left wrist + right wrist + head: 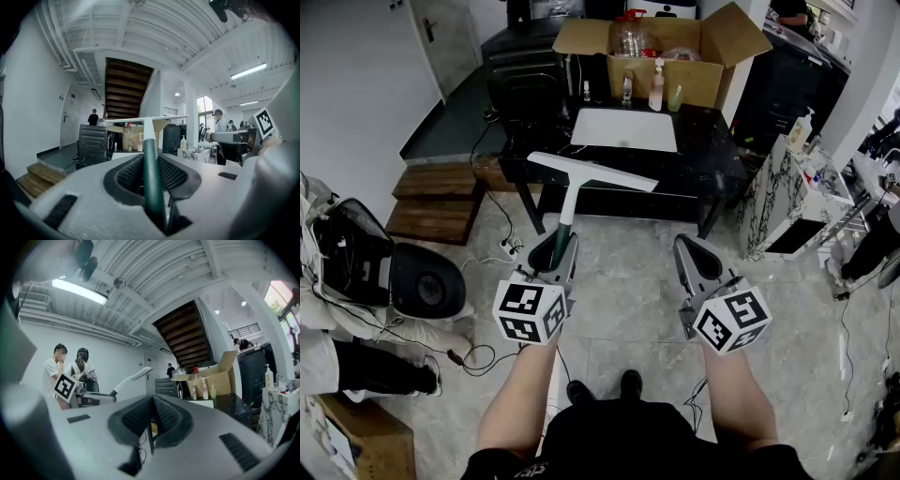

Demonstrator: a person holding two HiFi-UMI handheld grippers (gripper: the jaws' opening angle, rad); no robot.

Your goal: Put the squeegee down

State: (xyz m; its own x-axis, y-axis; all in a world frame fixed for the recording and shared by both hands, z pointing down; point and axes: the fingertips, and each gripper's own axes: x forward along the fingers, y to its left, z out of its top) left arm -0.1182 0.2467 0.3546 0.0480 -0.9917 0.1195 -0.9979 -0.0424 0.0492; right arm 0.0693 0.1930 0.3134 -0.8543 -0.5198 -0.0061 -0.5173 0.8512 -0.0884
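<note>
**A:** Where's the squeegee right now?

**B:** In the left gripper (561,255). Its jaws are clamped on the dark green handle (153,178), parted only by the handle's thickness, with a pad pressing on each side. The squeegee (572,202) runs forward and a little upward out of the jaws. The green handle gives way to a white neck, and the white blade (592,172) lies crosswise at the far end.

**A:** So it's off the ground?

**B:** Yes, it's up in the air and touches nothing but that gripper. In the head view the blade lines up with the near edge of the black table (712,159). I can't quite tell from that steep angle whether it hangs over the tabletop or stops short of it, above the grey tiled floor (628,300).

**A:** And the other hand?

**B:** The right gripper (152,401) is beside the left one, apart from the squeegee. Its jaws are together with nothing between them (only a bit of floor and cable shows through the slit under the pads).

**A:** What's on the table?

**B:** A white rectangular sheet (624,129) lies flat near the middle. Behind it is an open cardboard box (712,80), with a few bottles (657,86) standing just in front of the box.

**A:** Anything else close by?

**B:** Wooden steps (439,192) on the floor, to the left of the table.
</note>
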